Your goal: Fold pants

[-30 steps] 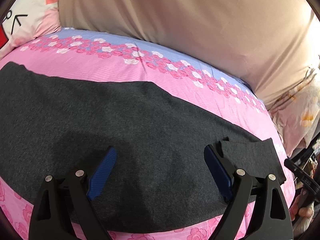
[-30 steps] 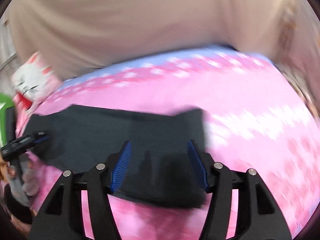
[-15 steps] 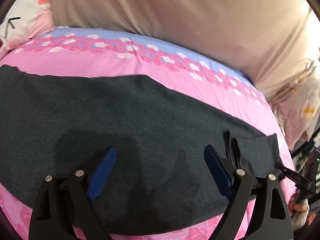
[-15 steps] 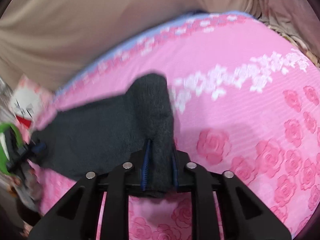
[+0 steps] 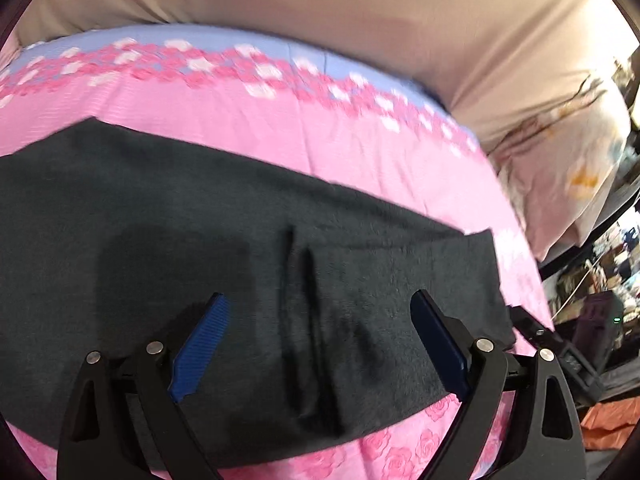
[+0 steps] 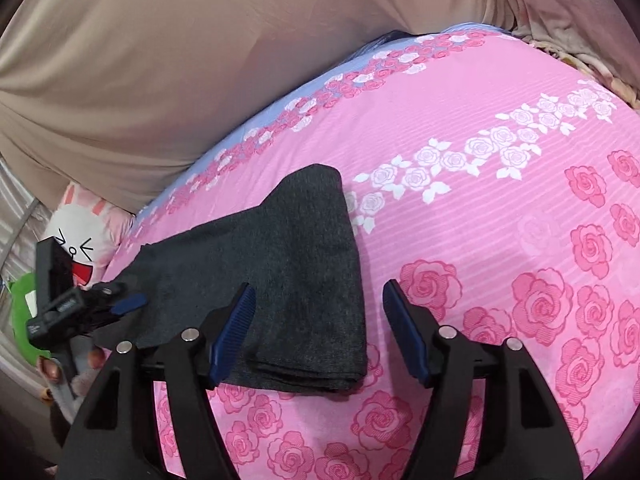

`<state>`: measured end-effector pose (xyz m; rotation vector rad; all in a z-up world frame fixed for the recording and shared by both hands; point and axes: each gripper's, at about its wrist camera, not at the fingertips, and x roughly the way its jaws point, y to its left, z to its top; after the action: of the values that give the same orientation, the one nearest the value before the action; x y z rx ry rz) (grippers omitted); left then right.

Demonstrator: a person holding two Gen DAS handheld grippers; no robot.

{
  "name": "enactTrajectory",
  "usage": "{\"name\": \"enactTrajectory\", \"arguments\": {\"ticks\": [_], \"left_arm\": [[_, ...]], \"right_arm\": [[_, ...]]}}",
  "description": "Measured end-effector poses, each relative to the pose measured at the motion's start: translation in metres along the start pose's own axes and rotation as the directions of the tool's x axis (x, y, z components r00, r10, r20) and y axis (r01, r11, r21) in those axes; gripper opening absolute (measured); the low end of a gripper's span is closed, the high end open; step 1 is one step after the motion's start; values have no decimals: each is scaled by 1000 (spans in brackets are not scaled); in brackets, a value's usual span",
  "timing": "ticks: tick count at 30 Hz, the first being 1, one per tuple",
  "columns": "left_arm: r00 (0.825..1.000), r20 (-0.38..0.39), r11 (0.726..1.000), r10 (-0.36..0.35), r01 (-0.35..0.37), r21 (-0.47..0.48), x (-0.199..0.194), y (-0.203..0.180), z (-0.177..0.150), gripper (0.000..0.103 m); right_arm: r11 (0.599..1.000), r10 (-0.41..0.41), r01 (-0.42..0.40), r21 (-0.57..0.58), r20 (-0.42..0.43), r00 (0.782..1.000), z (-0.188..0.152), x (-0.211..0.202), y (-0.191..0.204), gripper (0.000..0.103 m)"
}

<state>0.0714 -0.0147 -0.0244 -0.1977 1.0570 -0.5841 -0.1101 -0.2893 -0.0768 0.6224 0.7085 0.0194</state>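
Observation:
The dark grey pants [image 5: 168, 232] lie flat across the pink rose bedsheet, with a raised crease [image 5: 298, 288] near the middle. My left gripper [image 5: 320, 344] is open and empty, hovering over the pants with its jaws either side of the crease. In the right wrist view the pants' end [image 6: 304, 264] lies folded on the sheet. My right gripper [image 6: 316, 332] is open and empty, its left finger [image 6: 230, 336] over the pants' near edge. The left gripper [image 6: 124, 304] also shows at the far left of that view.
The pink floral bedsheet [image 6: 500, 240] covers the bed. A beige cover [image 5: 360, 12] hangs behind it. A cartoon-face pillow [image 6: 80, 240] lies at the bed's left end. Room clutter [image 5: 600, 300] shows past the bed's right edge.
My right gripper was shut on the pants' end half a second ago and has now opened, leaving that end lying on the sheet. My left gripper has shifted right along the pants.

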Motion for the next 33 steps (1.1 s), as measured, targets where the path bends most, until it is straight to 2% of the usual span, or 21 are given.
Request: {"name": "enactTrajectory", "arguments": {"ticks": [1,2,3,4,6,10,11,12,13,14,16,18,19,20,21,22,23,24,26,30,33], "left_arm": [[1000,-5,1000,11,-11,7,4,-3,1,62],[998,-16,998,54,-54,34,11,-8,2,35],[995,-8,994,99,-98,53,14,-12,3,24],[991,10,988,132,-133,75,15,-16,4,7],[990,31,986,139,-142,89,9,-16,5,5],[987,134,992,85,-97,82,-23,-15,19,5],[978,171,987,119,-135,84,-26,-10,24,5],[975,167,982,146,-163,92,-20,-5,28,5],[979,130,981,156,-169,98,-10,0,31,6],[988,62,987,140,-144,76,1,11,29,6],[993,54,994,102,-104,32,-2,24,22,10],[992,84,995,96,-98,15,-11,28,16,38],[991,92,995,94,-95,2,-14,30,14,67],[988,113,995,103,-101,-21,-16,32,13,71],[988,113,994,109,-108,-17,-15,30,11,71],[991,92,995,102,-103,5,-10,28,11,64],[993,66,995,94,-96,26,-2,23,11,25],[992,33,991,122,-123,47,6,20,10,10],[990,46,988,136,-139,65,3,17,8,5],[996,52,996,77,-79,36,-22,24,11,5],[989,8,988,147,-147,47,-9,37,8,8]], "right_arm": [[1000,9,-9,8,2,1000,0,-1,-2,66],[1000,12,-12,16,8,1000,0,-1,-3,68],[1000,22,-23,20,14,1000,1,-2,-5,69],[999,38,-38,33,17,999,1,-3,-8,70],[997,48,-49,53,24,999,1,-4,-11,71],[993,77,-79,91,33,997,2,-5,-18,72],[992,82,-85,94,32,996,2,-6,-19,72],[992,83,-85,96,32,996,2,-6,-19,73],[992,86,-88,94,27,996,2,-6,-18,75],[992,89,-91,91,23,996,2,-6,-18,77],[992,90,-91,86,14,996,3,-5,-18,80],[993,94,-92,73,-12,996,3,-2,-15,81],[994,95,-93,62,-29,995,3,0,-12,81],[995,92,-90,51,-40,995,3,2,-10,81],[997,79,-77,32,-58,995,3,5,-6,81],[998,60,-59,14,-66,996,3,7,-3,82],[999,46,-46,-6,-70,997,3,9,2,84],[999,31,-33,-26,-75,997,3,11,5,85],[998,-10,4,-70,-87,996,3,16,14,85],[996,-13,4,-86,-99,995,2,23,23,85],[993,-24,12,-118,-105,994,0,27,30,85]]}}
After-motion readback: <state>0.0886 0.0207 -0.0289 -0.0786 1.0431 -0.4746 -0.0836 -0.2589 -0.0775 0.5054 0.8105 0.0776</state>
